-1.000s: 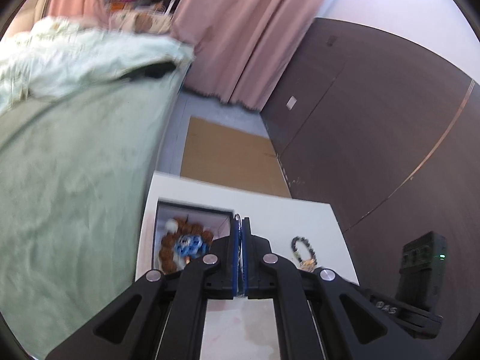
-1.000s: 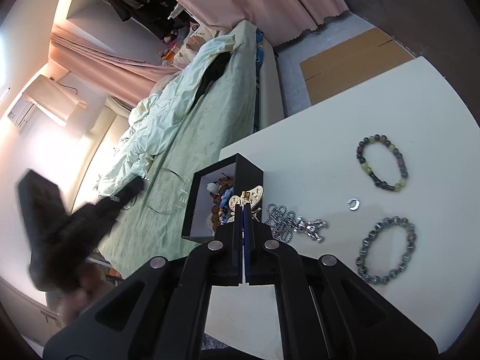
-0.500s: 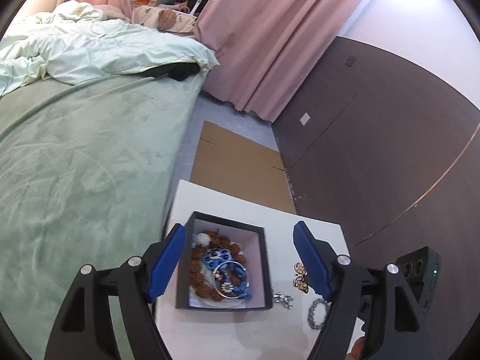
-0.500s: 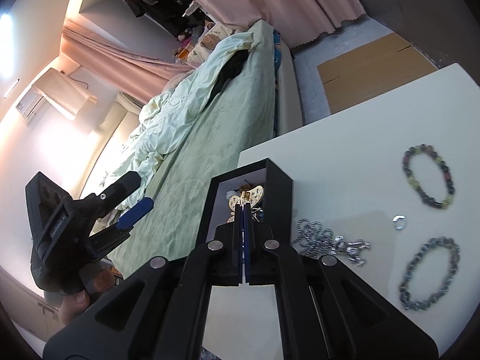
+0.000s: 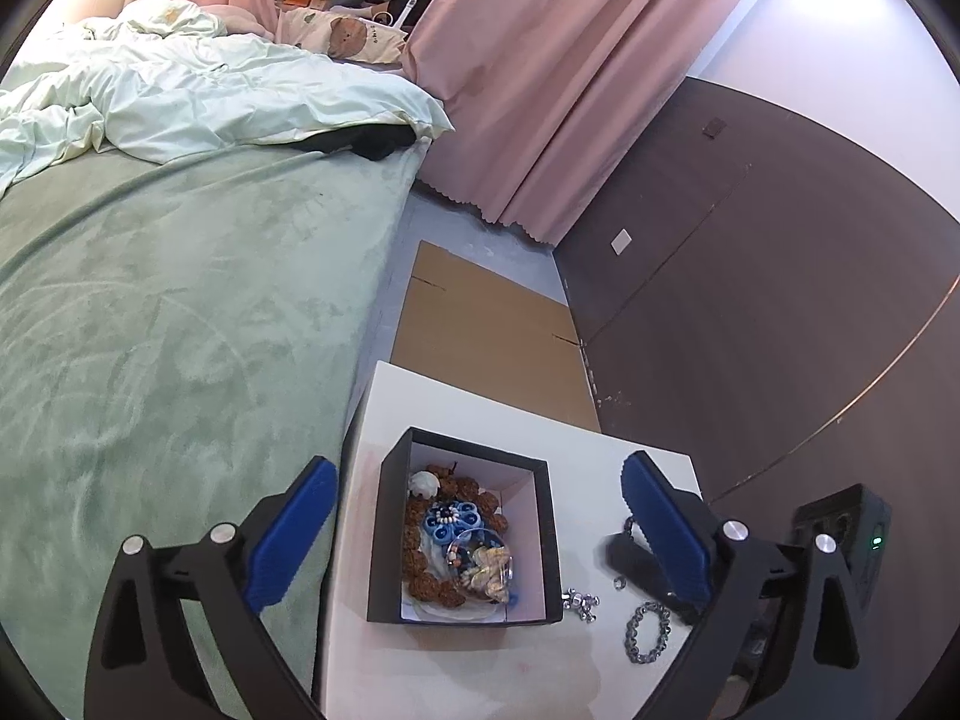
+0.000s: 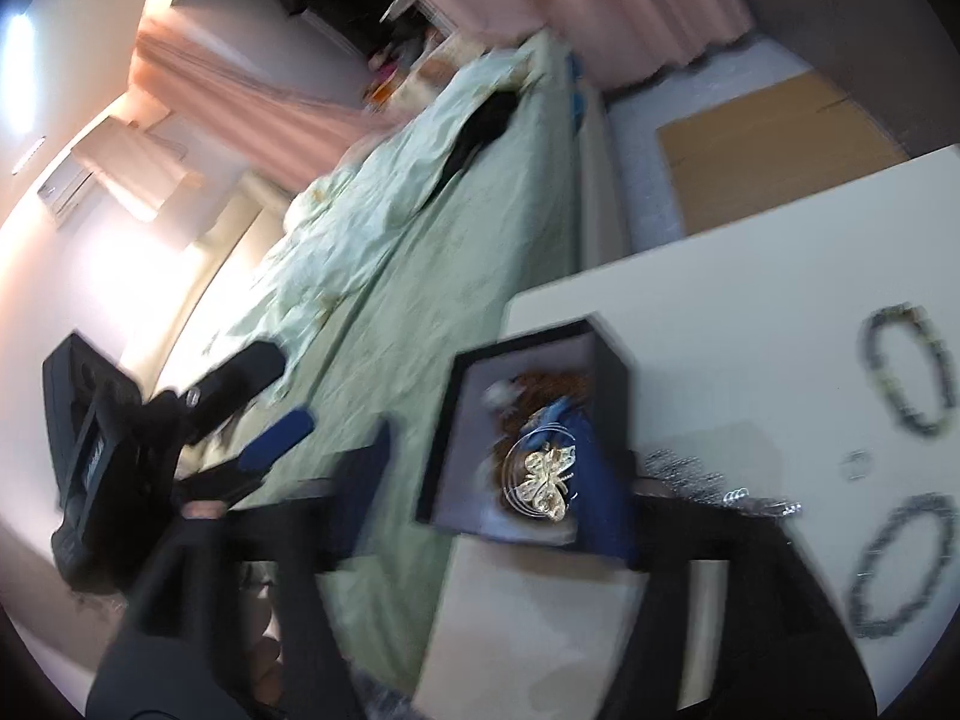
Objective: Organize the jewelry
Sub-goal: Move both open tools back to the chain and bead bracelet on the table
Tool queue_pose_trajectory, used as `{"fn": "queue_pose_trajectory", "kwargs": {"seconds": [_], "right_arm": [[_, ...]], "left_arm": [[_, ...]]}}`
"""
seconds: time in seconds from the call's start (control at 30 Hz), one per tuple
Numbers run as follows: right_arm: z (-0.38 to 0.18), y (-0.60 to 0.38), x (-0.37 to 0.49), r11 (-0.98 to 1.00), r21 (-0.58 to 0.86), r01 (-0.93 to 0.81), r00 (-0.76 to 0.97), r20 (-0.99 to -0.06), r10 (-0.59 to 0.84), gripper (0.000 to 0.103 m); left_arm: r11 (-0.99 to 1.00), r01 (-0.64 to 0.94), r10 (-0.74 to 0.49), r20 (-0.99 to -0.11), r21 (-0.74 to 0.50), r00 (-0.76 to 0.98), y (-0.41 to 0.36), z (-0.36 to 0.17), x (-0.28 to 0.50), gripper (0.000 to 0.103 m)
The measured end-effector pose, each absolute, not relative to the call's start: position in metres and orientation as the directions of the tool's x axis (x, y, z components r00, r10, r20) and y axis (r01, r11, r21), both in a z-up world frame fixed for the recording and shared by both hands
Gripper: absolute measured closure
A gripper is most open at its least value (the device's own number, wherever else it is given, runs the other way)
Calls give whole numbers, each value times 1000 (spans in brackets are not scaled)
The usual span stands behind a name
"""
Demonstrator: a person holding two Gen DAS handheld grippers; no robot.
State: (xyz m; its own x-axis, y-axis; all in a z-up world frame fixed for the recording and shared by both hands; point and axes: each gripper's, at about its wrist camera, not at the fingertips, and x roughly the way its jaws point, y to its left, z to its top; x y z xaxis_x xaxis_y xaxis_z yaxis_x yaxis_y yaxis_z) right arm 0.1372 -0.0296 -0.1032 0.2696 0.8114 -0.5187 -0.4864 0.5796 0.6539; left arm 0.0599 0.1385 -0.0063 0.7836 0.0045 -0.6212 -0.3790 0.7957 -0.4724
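Note:
A black jewelry box [image 5: 465,531] sits near the white table's [image 5: 414,408] left edge, holding brown beads, a blue flower piece and a gold butterfly brooch [image 5: 489,564]. My left gripper [image 5: 474,531] is open and hovers above the box, its blue pads to either side. My right gripper [image 6: 498,480] is open and blurred, jaws apart around the box [image 6: 528,432], with the gold brooch [image 6: 546,477] lying inside. Beaded bracelets [image 6: 906,558] [image 6: 909,369], a small ring [image 6: 855,465] and a silver chain [image 6: 714,480] lie on the table to the right.
A green bed [image 5: 168,312] runs along the table's left side. Cardboard [image 5: 486,324] lies on the floor beyond the table, with a dark wall panel [image 5: 750,276] to the right. The left gripper [image 6: 180,420] shows in the right wrist view.
Both grippers have opened. The left one rose and let go first; the right one has just released the gold brooch, which now lies in the box.

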Motion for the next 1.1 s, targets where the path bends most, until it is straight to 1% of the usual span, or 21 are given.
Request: {"fn": "queue_pose_trajectory", "kwargs": {"seconds": [0.2, 0.33, 0.4, 0.47, 0.6, 0.63, 0.83, 0.87, 1.03, 1.1], "right_arm": [[-95, -71, 146, 634, 632, -445, 341, -535, 773, 25], [-95, -95, 146, 656, 632, -412, 356, -551, 755, 25], [-95, -106, 144, 683, 617, -391, 378, -569, 730, 25], [-97, -114, 143, 699, 614, -367, 384, -585, 714, 25], [-103, -128, 142, 733, 603, -315, 384, -625, 679, 25], [-105, -131, 142, 738, 604, -301, 382, -633, 673, 25], [-117, -166, 144, 753, 627, -200, 369, -664, 650, 25], [-118, -172, 144, 752, 633, -187, 370, -663, 650, 25], [-117, -193, 143, 750, 643, -159, 374, -664, 648, 26], [-115, -198, 142, 747, 645, -158, 373, -662, 650, 29]], "left_arm": [[818, -345, -27, -628, -461, 777, 122, -9, 66, 10], [841, -308, -56, -638, -445, 768, 103, -11, 70, 11], [848, -290, -76, -643, -444, 762, 92, -13, 72, 13], [853, -274, -97, -651, -444, 753, 82, -17, 75, 21], [876, -232, -136, -678, -423, 722, 54, -24, 82, 27], [879, -226, -143, -685, -420, 715, 49, -26, 84, 30], [880, -218, -181, -722, -422, 667, 18, -44, 93, 32], [880, -214, -190, -727, -424, 660, 13, -47, 95, 34], [872, -219, -216, -747, -437, 629, 0, -61, 102, 38], [867, -227, -223, -753, -443, 619, -2, -67, 106, 40]]}}
